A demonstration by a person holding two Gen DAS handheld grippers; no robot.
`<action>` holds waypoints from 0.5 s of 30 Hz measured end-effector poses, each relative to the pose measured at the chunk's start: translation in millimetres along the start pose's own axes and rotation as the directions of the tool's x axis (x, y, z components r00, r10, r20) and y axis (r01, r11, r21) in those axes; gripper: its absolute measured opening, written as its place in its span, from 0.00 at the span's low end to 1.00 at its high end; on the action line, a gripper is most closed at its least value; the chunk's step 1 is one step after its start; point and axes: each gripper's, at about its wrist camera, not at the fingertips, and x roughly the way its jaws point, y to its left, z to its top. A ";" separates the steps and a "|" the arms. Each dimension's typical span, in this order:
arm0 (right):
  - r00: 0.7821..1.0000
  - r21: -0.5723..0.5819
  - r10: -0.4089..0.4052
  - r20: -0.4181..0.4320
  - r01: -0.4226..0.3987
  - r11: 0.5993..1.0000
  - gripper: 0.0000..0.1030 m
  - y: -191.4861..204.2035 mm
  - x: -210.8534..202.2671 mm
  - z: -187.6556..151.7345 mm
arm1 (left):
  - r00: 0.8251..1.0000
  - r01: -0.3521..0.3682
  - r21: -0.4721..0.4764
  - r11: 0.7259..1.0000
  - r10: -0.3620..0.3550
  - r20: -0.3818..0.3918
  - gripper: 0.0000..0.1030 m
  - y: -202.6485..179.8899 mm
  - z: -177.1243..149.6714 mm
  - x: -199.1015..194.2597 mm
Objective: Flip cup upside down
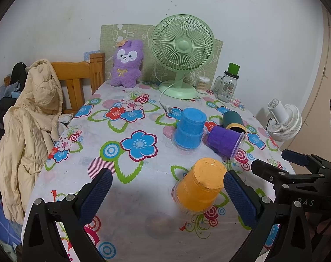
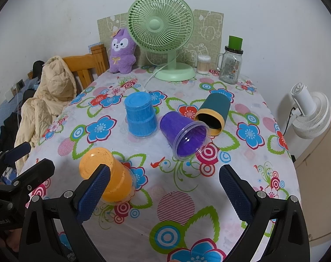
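Already, two cups on the flowered bench (image 2: 241,100) stood mouth-down: the blue cup (image 2: 140,118) and the orange cup (image 1: 200,185). Taking the blue cup as the landmark, the orange cup sat nearer the cameras and well apart from it, with its base up. Just beside the blue cup, on the side toward the white fan (image 2: 311,113), the purple cup (image 2: 183,133) lay on its side with its clear-rimmed mouth turned toward the right wrist camera. Behind the purple cup and close against it lay the dark teal cup (image 2: 213,113), also on its side, its yellow-rimmed mouth showing a dark inside.

The left tool (image 1: 167,187) hung with its blue pads spread wide and nothing between them; the orange cup appeared just inside its right-hand pad, though contact could not be judged. The right tool (image 2: 165,190) was likewise spread wide and held nothing, hovering over the bench in front of the purple cup.

Beyond the blue cup, at the wall end of the bench, stood a green desk fan (image 2: 161,24), a purple plush rabbit (image 2: 121,50), a tub of cotton swabs (image 2: 203,64) and a glass mason jar mug (image 2: 231,63). A cream padded jacket (image 1: 28,131) draped a wooden chair (image 1: 78,74).
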 end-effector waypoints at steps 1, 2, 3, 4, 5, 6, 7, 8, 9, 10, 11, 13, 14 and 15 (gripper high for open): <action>1.000 -0.001 0.001 0.000 -0.001 1.000 0.98 -0.3 -0.2 0.0 | 1.000 0.000 0.000 1.000 0.000 0.000 1.00 -0.1 0.2 -0.2; 1.000 0.000 0.002 0.001 -0.002 1.000 0.98 -0.4 0.0 -0.3 | 1.000 0.000 0.001 1.000 0.000 0.000 1.00 -0.6 0.7 0.6; 1.000 0.001 0.001 0.002 -0.001 1.000 0.98 -0.5 -0.2 -0.3 | 1.000 0.000 0.001 1.000 0.000 0.001 1.00 0.2 0.4 0.7; 1.000 0.001 0.001 0.002 -0.001 1.000 0.98 -0.8 -0.2 0.0 | 1.000 -0.001 0.001 1.000 0.001 0.002 1.00 -0.2 0.5 1.0; 1.000 0.002 0.002 0.003 -0.002 1.000 0.98 0.0 0.0 -0.2 | 1.000 -0.002 0.001 1.000 0.002 0.003 1.00 0.6 -0.3 1.5; 1.000 0.000 0.003 0.002 -0.003 1.000 0.98 0.3 0.5 0.2 | 1.000 0.000 0.000 1.000 0.000 0.003 1.00 1.3 -0.7 1.7; 1.000 -0.001 0.004 0.002 -0.004 1.000 0.98 1.4 0.9 -0.6 | 1.000 0.000 0.001 1.000 0.000 0.001 1.00 0.6 0.0 1.6; 1.000 -0.002 0.003 0.001 -0.003 1.000 0.98 2.0 0.7 -0.8 | 1.000 -0.001 0.000 1.000 0.001 0.002 1.00 1.8 -0.8 2.4; 1.000 -0.001 0.003 0.002 -0.003 1.000 0.98 2.0 0.6 -0.9 | 1.000 -0.001 0.000 1.000 0.001 0.001 1.00 1.0 -0.2 1.9; 1.000 0.000 0.003 0.002 -0.003 1.000 0.98 1.7 0.5 -0.7 | 1.000 0.000 0.001 1.000 0.000 0.000 1.00 0.7 0.1 1.5; 1.000 0.000 0.004 0.002 -0.004 1.000 0.98 1.7 0.4 -0.6 | 1.000 0.002 0.001 1.000 -0.002 -0.001 1.00 0.8 -0.5 2.6; 1.000 0.000 0.004 0.001 -0.004 1.000 0.98 1.1 0.2 -1.5 | 1.000 0.001 0.003 1.000 -0.001 0.001 1.00 1.4 -1.5 2.3; 1.000 0.000 0.004 0.002 -0.004 1.000 0.98 1.0 0.1 -1.4 | 1.000 0.001 0.000 1.000 -0.001 0.000 1.00 0.7 -0.7 2.6; 1.000 0.000 0.004 0.001 -0.004 1.000 0.98 0.8 0.1 -1.3 | 1.000 0.003 -0.001 1.000 -0.003 -0.001 1.00 1.2 -1.0 2.9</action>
